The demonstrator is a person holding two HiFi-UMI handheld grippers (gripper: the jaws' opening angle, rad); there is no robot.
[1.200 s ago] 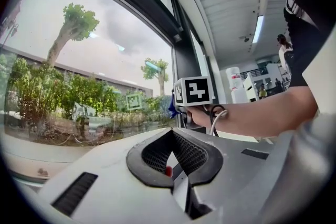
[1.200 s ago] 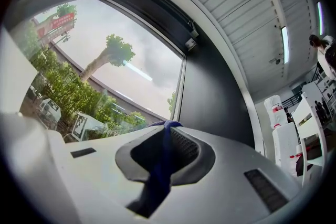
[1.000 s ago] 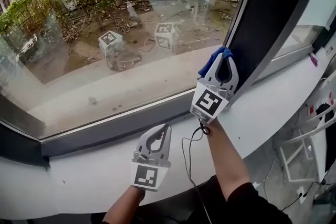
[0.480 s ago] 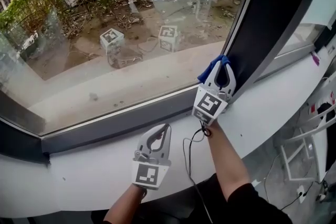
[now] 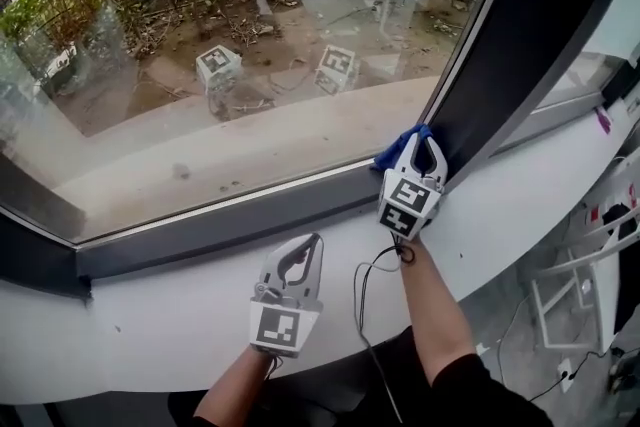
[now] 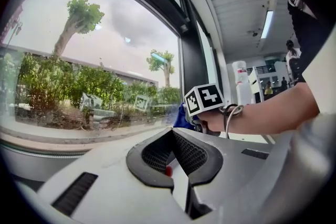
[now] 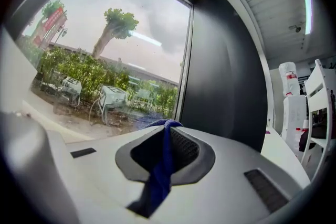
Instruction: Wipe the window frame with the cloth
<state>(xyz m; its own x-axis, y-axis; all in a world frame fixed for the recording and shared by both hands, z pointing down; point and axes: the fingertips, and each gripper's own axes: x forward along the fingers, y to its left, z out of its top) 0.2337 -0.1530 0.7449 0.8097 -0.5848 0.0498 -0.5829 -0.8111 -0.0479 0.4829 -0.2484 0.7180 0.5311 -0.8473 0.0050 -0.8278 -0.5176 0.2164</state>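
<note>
nearest, the left gripper [image 5: 309, 241] hangs over the white sill [image 5: 150, 335], jaws together on nothing. beyond it the right gripper [image 5: 427, 139], clenched on the blue cloth [image 5: 397, 153], has slid down the dark upright into the window frame [image 5: 220, 233] corner, so that stroke looks about finished. count: two grippers, one cloth, one frame.

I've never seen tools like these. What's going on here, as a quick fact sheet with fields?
Setting: window frame above a white sill
Right claw: shut on a blue cloth
Cloth position: at the frame's lower corner, beside the dark post
Left claw: shut, nothing in it, over the sill
Held by: a person's bare forearms
</note>
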